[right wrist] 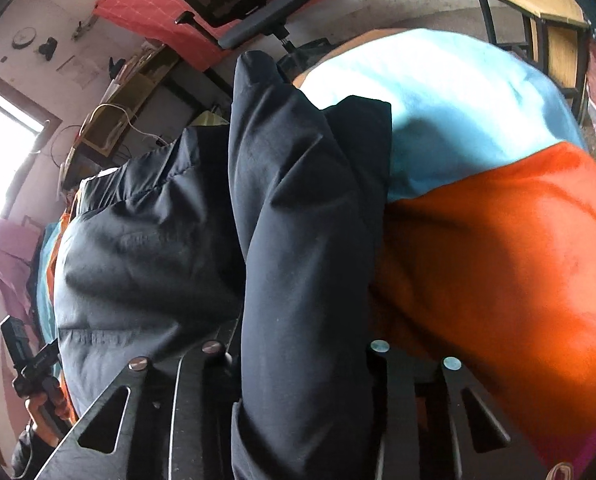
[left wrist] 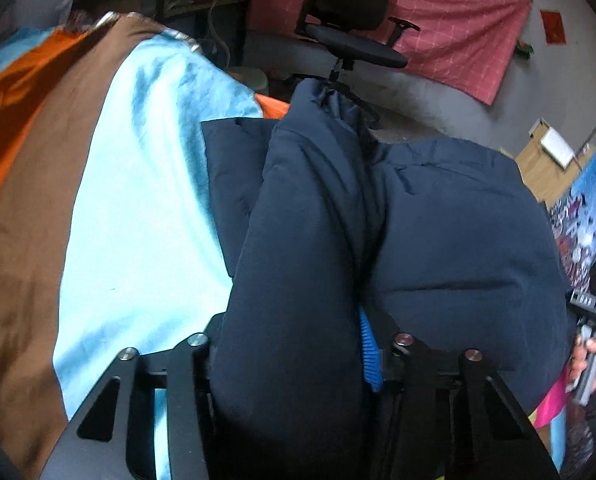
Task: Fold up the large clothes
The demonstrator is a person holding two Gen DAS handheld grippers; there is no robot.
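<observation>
A dark navy padded jacket [left wrist: 449, 232] lies on a bed cover with light blue [left wrist: 146, 208], brown and orange bands. My left gripper [left wrist: 294, 364] is shut on a thick fold of the jacket, a sleeve-like roll [left wrist: 298, 260] that rises between its fingers; a blue fingertip pad [left wrist: 367, 348] shows beside the cloth. In the right wrist view my right gripper [right wrist: 301, 364] is shut on another long fold of the jacket [right wrist: 298, 220]. The puffy jacket body [right wrist: 138, 248] lies to its left.
A black office chair [left wrist: 349, 28] stands beyond the bed's far edge, before a red checked cloth on the wall. A wooden desk [right wrist: 537, 4] stands at the right. The orange cover [right wrist: 509, 264] lies at the right. A hand holding the other gripper [right wrist: 38, 372] shows at the left.
</observation>
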